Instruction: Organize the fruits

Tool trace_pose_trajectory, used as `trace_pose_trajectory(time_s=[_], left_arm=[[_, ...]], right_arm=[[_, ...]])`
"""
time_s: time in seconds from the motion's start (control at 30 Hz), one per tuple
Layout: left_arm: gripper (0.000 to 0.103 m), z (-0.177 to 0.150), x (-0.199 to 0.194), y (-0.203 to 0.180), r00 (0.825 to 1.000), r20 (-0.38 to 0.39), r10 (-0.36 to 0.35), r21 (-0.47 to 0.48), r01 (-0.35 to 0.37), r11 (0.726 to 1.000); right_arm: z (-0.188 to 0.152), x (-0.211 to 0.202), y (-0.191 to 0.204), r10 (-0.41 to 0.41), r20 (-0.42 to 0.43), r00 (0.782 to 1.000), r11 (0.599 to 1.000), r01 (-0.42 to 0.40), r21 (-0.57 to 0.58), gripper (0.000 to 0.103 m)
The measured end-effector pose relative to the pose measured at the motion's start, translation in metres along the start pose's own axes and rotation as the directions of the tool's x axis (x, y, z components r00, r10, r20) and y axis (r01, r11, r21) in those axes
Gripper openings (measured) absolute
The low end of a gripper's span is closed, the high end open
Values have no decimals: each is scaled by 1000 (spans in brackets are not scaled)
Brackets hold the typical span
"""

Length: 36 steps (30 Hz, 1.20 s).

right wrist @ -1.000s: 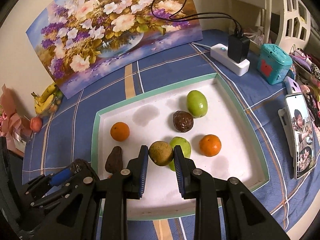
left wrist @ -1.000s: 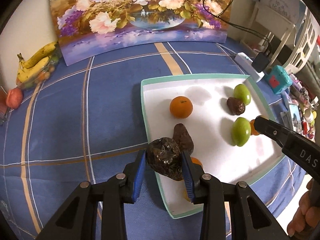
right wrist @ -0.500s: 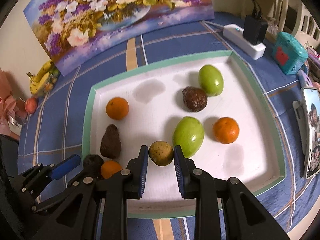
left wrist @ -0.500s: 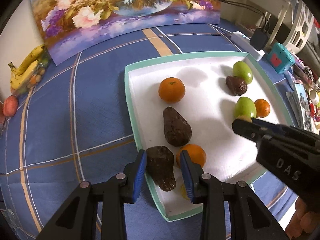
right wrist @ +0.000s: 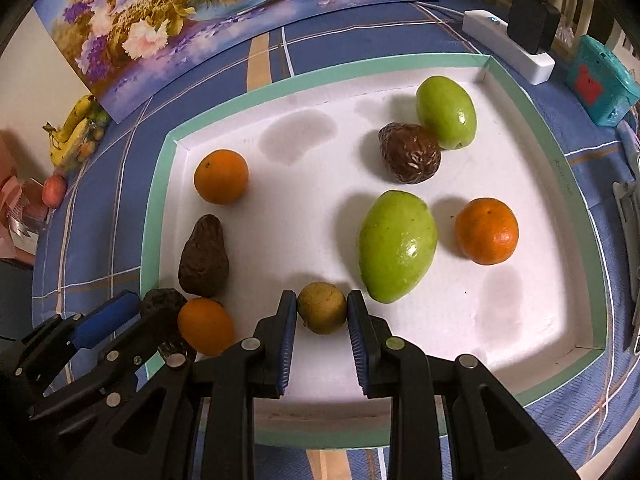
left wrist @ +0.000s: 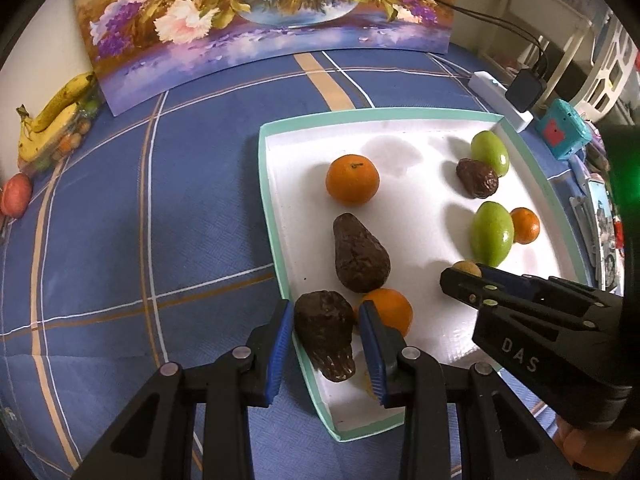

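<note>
Two fruits are in our grip at once, and that is where the trouble could start. Our left gripper (left wrist: 325,334), low in the centre of the left wrist view, has its fingers clamped on a dark avocado (left wrist: 325,336) that sits right over the near-left rim of the tray (left wrist: 267,200). Our right gripper (right wrist: 322,314), low in the centre of the right wrist view, has its fingers pressed together on a small yellow-brown fruit (right wrist: 322,307) just above the tray floor; whether it touches the floor we cannot tell.

In the left wrist view an orange (left wrist: 390,310) lies just right of the held avocado, touching or nearly touching the right finger, and a second avocado (left wrist: 360,258) lies just above it. If we let go here, we judge the avocado could tip off the rim onto the blue cloth (left wrist: 140,220), or nudge the orange and set it rolling.

The small fruit is round and held only at its sides, so we think it may roll on release toward the large green fruit (right wrist: 396,246) just to its upper right. Our two tools also work near each other at the lower left of the right wrist view; a careless swing could knock them together.
</note>
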<state>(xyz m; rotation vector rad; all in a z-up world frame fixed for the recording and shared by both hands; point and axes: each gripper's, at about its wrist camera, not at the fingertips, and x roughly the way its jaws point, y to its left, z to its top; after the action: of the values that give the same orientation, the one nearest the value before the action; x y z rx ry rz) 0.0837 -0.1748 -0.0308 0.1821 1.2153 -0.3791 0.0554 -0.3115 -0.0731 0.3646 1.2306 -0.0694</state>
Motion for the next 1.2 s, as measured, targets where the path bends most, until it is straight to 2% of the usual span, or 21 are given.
trace_pose_trajectory(time_s=[0.23,0.4,0.53,0.6,0.7,0.73,0.8,0.9,1.03,1.07,1.1,1.2], left_arm=[[38,1,-16,7,999,29,-35,-23,36,999],[39,1,-29,28,996,63,-61,-96,66,993],[58,-4,-35,55,995,86,-54,-195,70,978],[62,-8,-37,69,995,96,-27,-252,51,966],[86,-15,-37,87,993,106,42,-317,-6,948],[91,-17,-35,92,993,106,59,-334,-20,942],[95,-22,-27,104,993,91,79,-371,-40,928],[103,-29,-20,116,992,71,107,-399,-70,914],[103,-37,-21,124,989,69,128,-426,-87,901],[103,-39,-23,125,989,70,130,-429,-88,899],[103,-41,-25,126,989,74,131,-431,-86,898],[103,-44,-31,127,989,91,117,-425,-68,903]], right_arm=[[2,1,4,-9,-1,1000,1000,9,-9,27],[0,-9,6,-5,21,1000,1000,5,-17,28],[-1,-19,7,-5,47,999,1000,6,-22,29],[-2,-22,8,-4,61,998,1000,6,-24,44],[-4,-27,9,-9,79,997,1000,11,-25,58],[-4,-27,9,-12,83,996,1000,14,-25,60],[-5,-28,10,-15,92,996,1000,18,-23,68],[-9,-30,14,-10,100,995,999,13,-30,71],[-12,-32,19,9,120,993,1000,-6,-26,76],[-13,-33,19,15,127,992,1000,-13,-22,88],[-14,-33,19,21,135,991,1000,-18,-17,95],[-17,-36,20,35,151,988,999,-32,-17,95]])
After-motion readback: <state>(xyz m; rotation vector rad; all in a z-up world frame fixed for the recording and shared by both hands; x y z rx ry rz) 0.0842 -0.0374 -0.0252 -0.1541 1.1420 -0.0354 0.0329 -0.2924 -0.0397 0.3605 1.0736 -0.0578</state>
